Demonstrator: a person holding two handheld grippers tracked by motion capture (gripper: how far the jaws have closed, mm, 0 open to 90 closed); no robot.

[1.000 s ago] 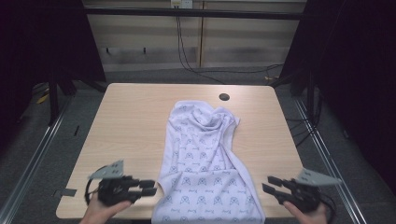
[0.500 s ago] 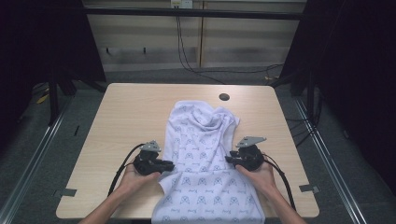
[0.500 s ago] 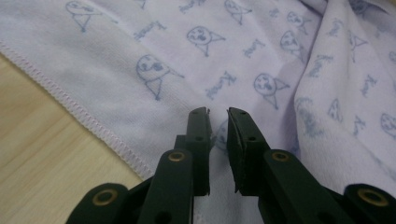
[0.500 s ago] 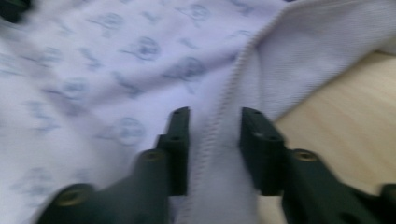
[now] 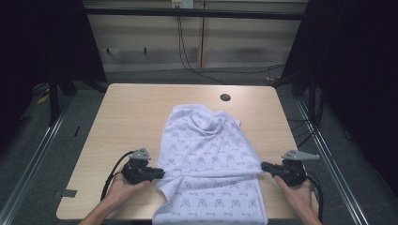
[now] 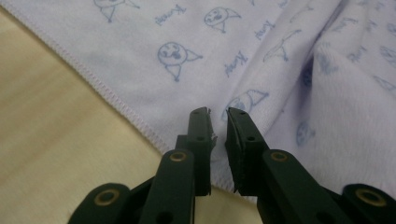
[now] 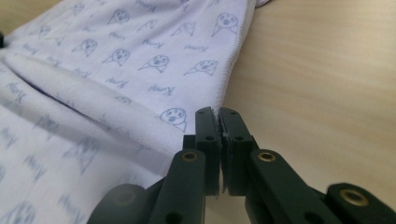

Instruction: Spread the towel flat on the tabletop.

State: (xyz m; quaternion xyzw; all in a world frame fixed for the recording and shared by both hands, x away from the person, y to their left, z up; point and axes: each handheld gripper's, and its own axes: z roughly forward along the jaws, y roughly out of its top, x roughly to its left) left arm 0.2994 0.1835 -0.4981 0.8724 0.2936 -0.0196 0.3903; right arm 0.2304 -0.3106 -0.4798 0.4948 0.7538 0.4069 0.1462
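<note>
Bare wooden table (image 5: 131,112) lies open at the upper left and along the right margin of the high view. The towel (image 5: 211,159) runs lengthwise from frame centre down past the bottom table edge, pale lilac with small blue cartoon faces, rumpled at its top. The left gripper (image 5: 158,173) has a narrow gap between its jaws over the towel's left hem. The right gripper (image 5: 266,166), its jaws just closing, pinches the right hem.
</note>
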